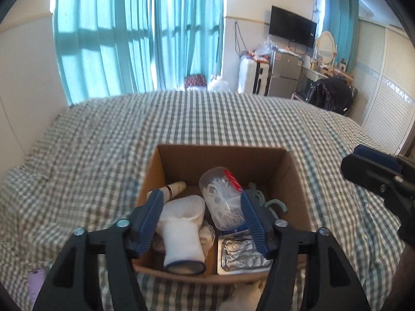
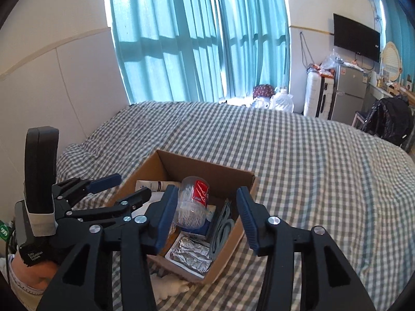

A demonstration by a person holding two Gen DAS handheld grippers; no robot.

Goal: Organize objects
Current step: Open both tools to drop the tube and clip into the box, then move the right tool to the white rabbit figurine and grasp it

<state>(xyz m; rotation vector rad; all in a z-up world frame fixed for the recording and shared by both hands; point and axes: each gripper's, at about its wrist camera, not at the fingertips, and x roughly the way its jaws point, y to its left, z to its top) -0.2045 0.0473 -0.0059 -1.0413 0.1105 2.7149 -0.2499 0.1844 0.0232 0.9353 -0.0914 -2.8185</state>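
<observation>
While our two grippers hang above it, the cardboard box [image 1: 293, 178] sits open on the bed [image 1: 103, 155], close to the near edge. We see it packed: a white sock [image 1: 181, 233] with a dark cuff, a clear tub of cotton swabs [image 1: 223, 197] with a red label, a white tube [image 1: 176, 188] against the far left wall, a crumpled foil pack [image 1: 241, 256] in the near right corner, and a pale green item [image 1: 275, 204] along the right side (we cannot tell what it is).

Our left gripper [image 1: 203, 220] stands apart over the sock and tub, its blue pads touching neither. Our right gripper [image 2: 205, 215] is likewise spread and holds nothing, the tub showing in the gap below.

Green-and-white checked bedding covers the bed. Teal curtains [image 1: 135, 33] hang behind it, with a television [image 1: 293, 27] on the wall and a small fridge [image 1: 285, 70] below.

Beyond and right of the box the bedding lies wide and bare; something white [image 2: 168, 285] lies just before the box's near wall.
</observation>
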